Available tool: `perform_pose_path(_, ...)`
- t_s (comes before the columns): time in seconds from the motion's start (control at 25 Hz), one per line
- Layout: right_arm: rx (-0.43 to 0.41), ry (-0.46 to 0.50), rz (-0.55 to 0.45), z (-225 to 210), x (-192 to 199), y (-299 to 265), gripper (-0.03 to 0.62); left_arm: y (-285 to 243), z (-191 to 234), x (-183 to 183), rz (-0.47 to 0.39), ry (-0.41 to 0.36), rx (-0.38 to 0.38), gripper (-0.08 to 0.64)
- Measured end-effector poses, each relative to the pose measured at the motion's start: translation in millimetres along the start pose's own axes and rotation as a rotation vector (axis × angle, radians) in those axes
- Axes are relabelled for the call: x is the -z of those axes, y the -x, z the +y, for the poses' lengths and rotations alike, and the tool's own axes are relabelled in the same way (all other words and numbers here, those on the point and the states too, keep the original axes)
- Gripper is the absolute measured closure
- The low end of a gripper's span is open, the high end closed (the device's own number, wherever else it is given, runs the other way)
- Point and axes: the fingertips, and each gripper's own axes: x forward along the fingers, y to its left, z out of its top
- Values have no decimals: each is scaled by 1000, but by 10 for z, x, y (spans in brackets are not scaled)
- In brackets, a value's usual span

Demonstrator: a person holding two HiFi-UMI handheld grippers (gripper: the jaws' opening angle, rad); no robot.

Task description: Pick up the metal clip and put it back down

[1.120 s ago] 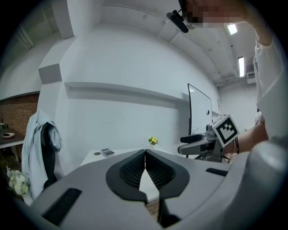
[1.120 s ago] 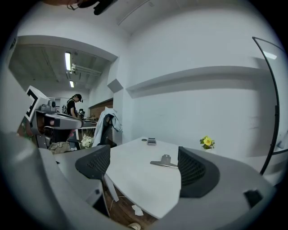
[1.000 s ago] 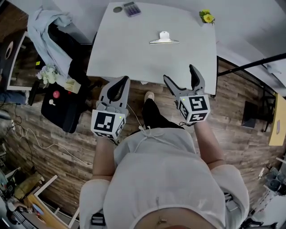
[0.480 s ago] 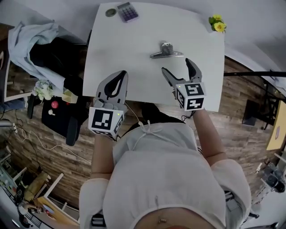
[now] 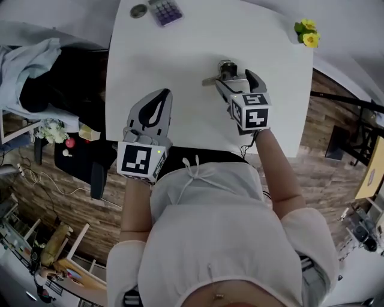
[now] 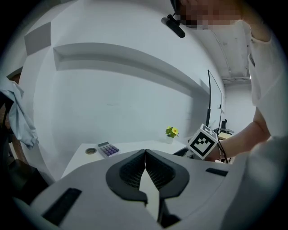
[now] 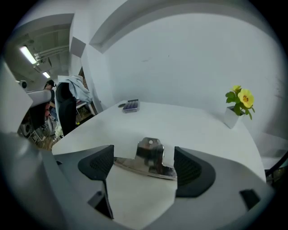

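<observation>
The metal clip (image 5: 223, 69) lies on the white table (image 5: 180, 42), handle up. My right gripper (image 5: 235, 79) is tilted down over it with one jaw on each side. In the right gripper view the shiny clip (image 7: 148, 159) sits between the dark pads (image 7: 191, 168), which stand apart from it. These jaws have just been closing a little and are still wide, so the gripper is open. My left gripper (image 5: 162, 95) hovers over the table's near left part, shut and empty; its jaws meet tip to tip (image 6: 145, 153).
A purple calculator (image 5: 165, 11) and a round disc (image 5: 138, 10) sit at the table's far left. A small yellow flower pot (image 5: 307, 33) stands at the far right corner. A black chair with draped clothes (image 5: 36, 72) is left of the table.
Both grippers moved forward from the table's near edge to over the table. The right gripper dropped down around the clip and its jaws narrowed slightly. The left stays shut.
</observation>
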Motion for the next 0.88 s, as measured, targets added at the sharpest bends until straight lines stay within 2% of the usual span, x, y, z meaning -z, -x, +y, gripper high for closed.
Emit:
perform_pose_path(0.28,49,-64,67,-125,89,-346,196,-237,168,139,50,21,23,540)
perform_pose_path(0.4,66,-102,86,-144,99,-425,206,-339,223,175,62,3,42,541)
perform_pose_path(0.56,110,-122,128,-144,149,-515,217,-434,297,132,67,10,68,540)
perform_pose_path(0.72,155,-154,172,-189,226,-555,270,-492,349,143,77,9,95,541)
perform_pose_path(0.88,164,-152,188,-199,226,-557,289,-499,377,173,111,7,117,540)
